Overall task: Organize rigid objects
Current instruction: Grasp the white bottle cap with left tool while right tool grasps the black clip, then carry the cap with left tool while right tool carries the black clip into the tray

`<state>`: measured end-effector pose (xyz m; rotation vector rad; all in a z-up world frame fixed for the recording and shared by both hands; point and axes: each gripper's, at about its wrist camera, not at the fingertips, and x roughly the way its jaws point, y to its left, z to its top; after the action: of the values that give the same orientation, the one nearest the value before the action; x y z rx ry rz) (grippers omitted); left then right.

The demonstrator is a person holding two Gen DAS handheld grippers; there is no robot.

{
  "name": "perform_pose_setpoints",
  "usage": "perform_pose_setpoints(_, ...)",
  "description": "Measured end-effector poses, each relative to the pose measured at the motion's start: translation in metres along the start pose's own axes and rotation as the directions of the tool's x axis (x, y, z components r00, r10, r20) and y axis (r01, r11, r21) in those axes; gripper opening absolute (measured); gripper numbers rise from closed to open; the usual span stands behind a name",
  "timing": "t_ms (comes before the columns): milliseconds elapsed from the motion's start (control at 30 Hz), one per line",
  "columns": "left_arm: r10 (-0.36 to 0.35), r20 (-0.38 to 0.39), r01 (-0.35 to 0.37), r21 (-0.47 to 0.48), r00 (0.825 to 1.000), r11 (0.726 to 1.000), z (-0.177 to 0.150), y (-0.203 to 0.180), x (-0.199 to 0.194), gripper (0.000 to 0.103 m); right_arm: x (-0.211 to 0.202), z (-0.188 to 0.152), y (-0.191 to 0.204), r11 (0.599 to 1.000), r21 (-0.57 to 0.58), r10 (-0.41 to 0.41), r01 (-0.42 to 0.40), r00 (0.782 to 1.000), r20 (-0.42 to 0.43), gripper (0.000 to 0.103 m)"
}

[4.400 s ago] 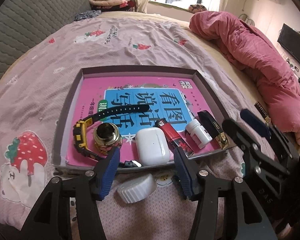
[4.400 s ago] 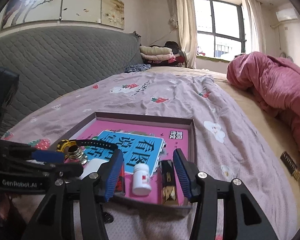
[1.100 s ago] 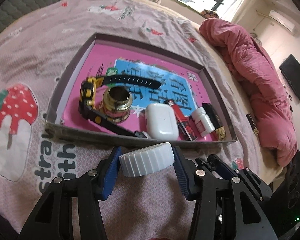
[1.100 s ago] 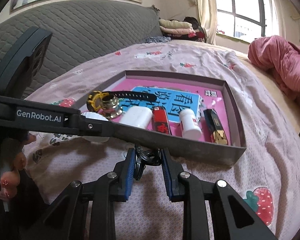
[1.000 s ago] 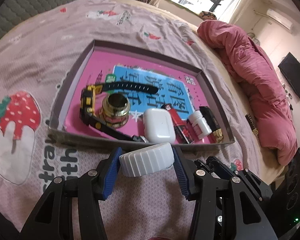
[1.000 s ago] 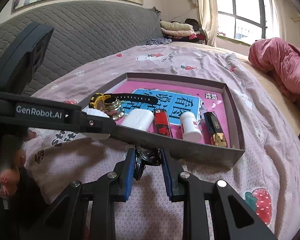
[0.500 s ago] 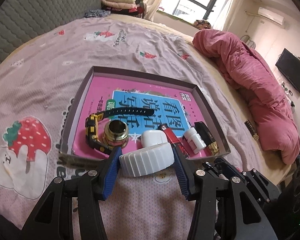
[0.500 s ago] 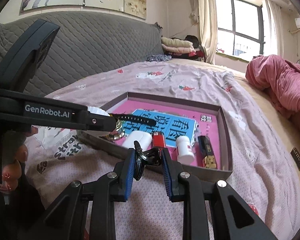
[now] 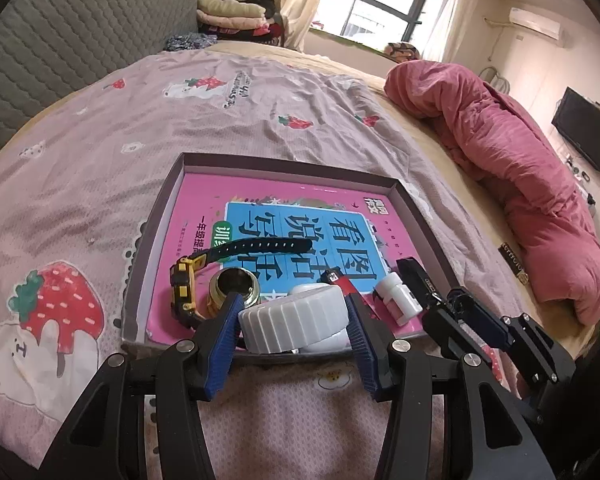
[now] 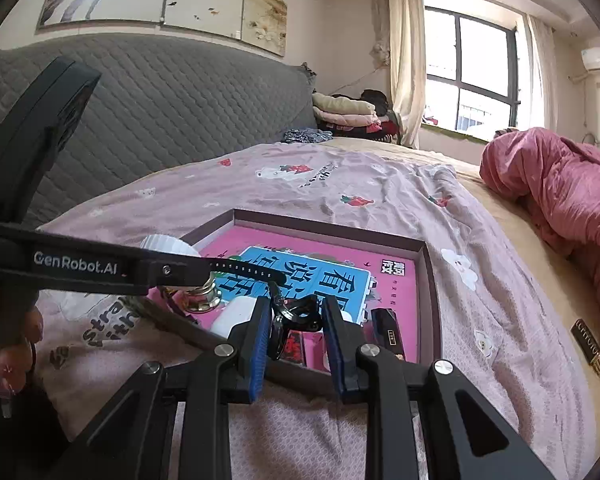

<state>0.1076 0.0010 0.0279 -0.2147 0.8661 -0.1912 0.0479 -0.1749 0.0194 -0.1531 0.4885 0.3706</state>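
My left gripper (image 9: pixel 292 322) is shut on a white ribbed jar lid (image 9: pixel 294 322) and holds it above the near edge of the shallow box tray (image 9: pixel 160 208). My right gripper (image 10: pixel 294 320) is shut on a small black metal clip (image 10: pixel 296 314), also above the tray's near edge. The tray holds a pink and blue book (image 9: pixel 300 228), a black and yellow watch (image 9: pixel 184 284), a brass cup (image 9: pixel 234 288), a white earbud case (image 10: pixel 236 314), a red lighter (image 9: pixel 346 284), a white pill bottle (image 9: pixel 398 298) and a black lighter (image 9: pixel 418 278).
The tray lies on a bed with a pink strawberry-print sheet (image 9: pixel 260 92). A rolled red duvet (image 9: pixel 520 184) lies at the right. A grey quilted headboard (image 10: pixel 160 120) and folded clothes (image 10: pixel 348 114) are at the back. A small black and gold item (image 9: pixel 514 260) lies right of the tray.
Both grippers have risen and tilted back, carrying the lid and the clip from the sheet in front of the tray to above its near edge.
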Motion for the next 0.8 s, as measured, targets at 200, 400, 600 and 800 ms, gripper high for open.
perform_pose_setpoints(200, 0.003, -0.002, -0.003, -0.001, 1.000, 1.000, 0.003, 0.001, 0.009, 0.053, 0.005, 0.000, -0.005, 1.000, 0.011, -0.001, 0.001, 1.000, 0.005, 0.026)
perform_pose_setpoints(400, 0.007, -0.008, -0.007, 0.012, 1.000, 1.000, 0.003, -0.001, 0.016, 0.053, 0.010, 0.001, -0.007, 1.000, 0.014, -0.002, 0.002, 1.000, 0.008, 0.026)
perform_pose_setpoints(600, 0.015, -0.020, -0.014, 0.025, 1.000, 1.000, 0.001, -0.003, 0.024, 0.053, 0.016, 0.002, -0.011, 1.000, 0.019, -0.002, 0.002, 1.000, 0.001, 0.026)
perform_pose_setpoints(800, 0.019, -0.035, -0.018, 0.032, 0.999, 0.999, -0.002, -0.004, 0.031, 0.053, 0.022, 0.002, -0.011, 1.000, 0.013, -0.002, 0.002, 1.000, -0.003, 0.026)
